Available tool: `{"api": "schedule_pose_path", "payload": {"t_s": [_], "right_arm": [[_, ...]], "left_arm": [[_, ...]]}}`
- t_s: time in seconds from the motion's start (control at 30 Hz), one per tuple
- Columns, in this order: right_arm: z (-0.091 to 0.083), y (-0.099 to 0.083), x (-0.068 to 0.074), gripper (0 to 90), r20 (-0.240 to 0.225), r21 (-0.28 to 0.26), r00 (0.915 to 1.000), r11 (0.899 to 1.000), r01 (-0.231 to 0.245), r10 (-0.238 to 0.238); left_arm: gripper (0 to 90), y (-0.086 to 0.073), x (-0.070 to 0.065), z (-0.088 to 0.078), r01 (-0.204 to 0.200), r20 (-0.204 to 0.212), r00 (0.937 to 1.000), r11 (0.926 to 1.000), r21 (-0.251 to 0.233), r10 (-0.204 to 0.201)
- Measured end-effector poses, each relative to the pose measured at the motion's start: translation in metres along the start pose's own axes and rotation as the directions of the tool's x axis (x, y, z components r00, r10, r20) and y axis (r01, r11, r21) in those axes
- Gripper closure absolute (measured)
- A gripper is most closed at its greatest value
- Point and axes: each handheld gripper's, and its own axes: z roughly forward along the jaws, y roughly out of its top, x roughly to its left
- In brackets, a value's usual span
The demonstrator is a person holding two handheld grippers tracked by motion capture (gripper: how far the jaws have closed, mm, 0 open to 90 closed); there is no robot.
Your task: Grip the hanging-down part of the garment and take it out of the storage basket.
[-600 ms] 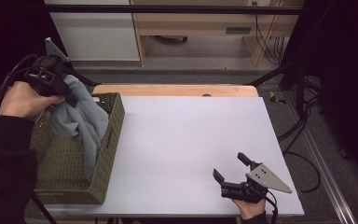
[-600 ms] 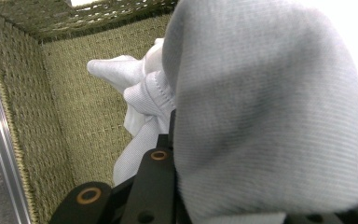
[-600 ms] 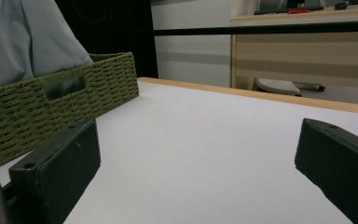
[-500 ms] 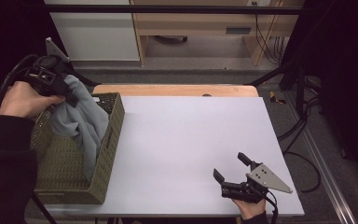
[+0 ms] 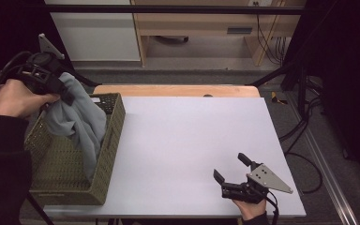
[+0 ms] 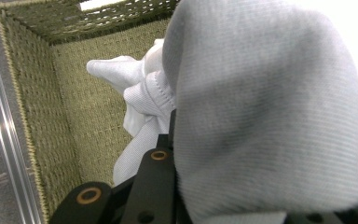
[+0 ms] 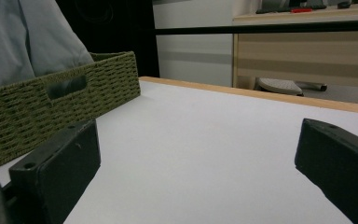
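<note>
My left gripper (image 5: pixel 62 91) is held above the far left end of an olive woven basket (image 5: pixel 117 123) and is shut on a grey cloth (image 5: pixel 79 119). The cloth hangs from the jaws down into the basket. In the left gripper view the grey cloth (image 6: pixel 261 107) drapes over the jaws, and a white cloth (image 6: pixel 140 100) lies below on the basket's floor (image 6: pixel 84 107). My right gripper (image 5: pixel 229 166) rests on the white table (image 5: pixel 187 136) near its front right edge. It stands open with nothing between its jaws (image 7: pixel 196 154).
The basket (image 7: pixel 37 107) stands along the table's left side, with the grey cloth (image 7: pixel 28 37) hanging above it. A wooden strip (image 5: pixel 178 90) borders the table's far edge. Beyond it are a wooden shelf unit (image 5: pixel 201 28), cables and a black frame bar.
</note>
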Motion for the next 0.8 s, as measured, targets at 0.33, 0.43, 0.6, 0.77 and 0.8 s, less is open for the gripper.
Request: {"api": "schedule_pose_path", "payload": {"t_s": [0.33, 0.43, 0.6, 0.77, 0.8], "right_arm": [[0.002, 0.001, 0.001, 0.3, -0.013, 0.0, 0.9999, 1.0, 0.002, -0.002], [0.003, 0.002, 0.002, 0.3, -0.011, -0.002, 0.9999, 1.0, 0.003, -0.003], [0.005, 0.002, 0.002, 0.3, -0.021, 0.003, 0.9997, 1.0, 0.011, -0.011], [0.008, 0.004, 0.004, 0.3, -0.032, 0.012, 0.9995, 1.0, 0.008, -0.007], [0.009, 0.004, 0.004, 0.3, -0.033, 0.012, 0.9994, 1.0, 0.007, -0.007]], "left_arm": [[77.4, -0.002, 0.001, -0.015, -0.004, -0.008, 1.0, 0.9999, -0.011, 0.004], [77.4, -0.002, 0.001, -0.021, -0.004, -0.009, 1.0, 0.9997, -0.023, 0.004], [77.5, -0.001, 0.001, -0.03, -0.005, -0.013, 0.9999, 0.9994, -0.034, 0.005], [77.5, -0.002, -0.003, -0.045, -0.016, -0.022, 0.9996, 0.9982, -0.057, 0.015], [77.4, -0.002, -0.003, -0.045, -0.016, -0.022, 0.9996, 0.9982, -0.057, 0.015]]}}
